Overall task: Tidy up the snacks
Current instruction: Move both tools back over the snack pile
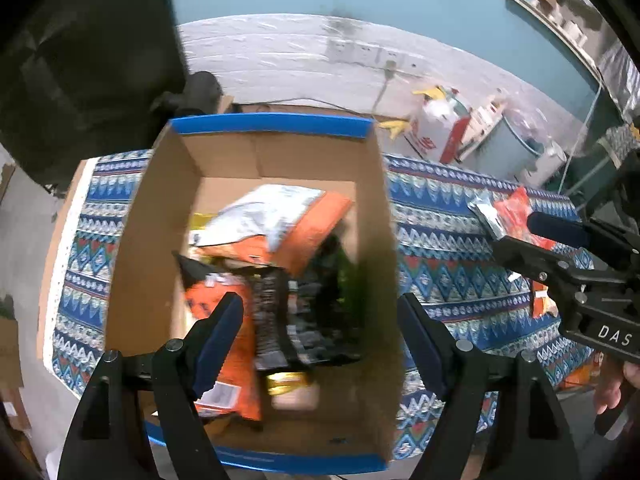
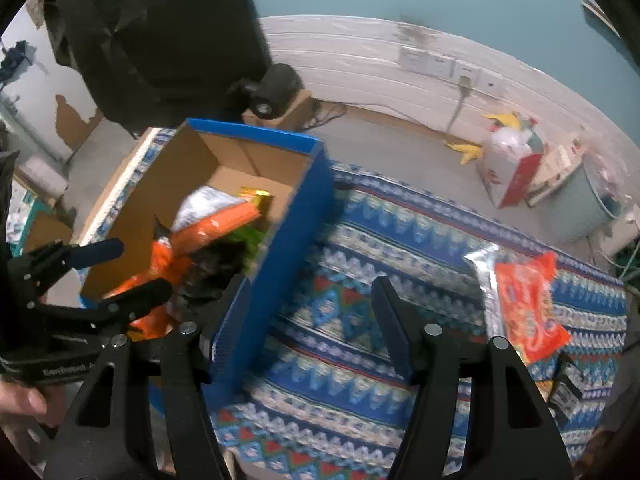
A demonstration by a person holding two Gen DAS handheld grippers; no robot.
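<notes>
A cardboard box (image 1: 156, 240) with blue rims holds several snack packets: orange ones (image 1: 232, 344), a white and orange one (image 1: 276, 216), a dark one (image 1: 288, 312). My left gripper (image 1: 320, 320) hangs open and empty above the box. In the right wrist view the box (image 2: 296, 220) stands at the left. My right gripper (image 2: 310, 300) is open and empty over the patterned cloth beside the box's blue wall. An orange snack packet (image 2: 524, 304) with a silver edge lies on the cloth at the right. It also shows in the left wrist view (image 1: 516, 216).
The table carries a blue patterned cloth (image 2: 360, 380). A small dark packet (image 2: 566, 388) lies near its right front. Behind the table are a grey floor, a red and white bag (image 2: 508, 168) and a white wall with sockets.
</notes>
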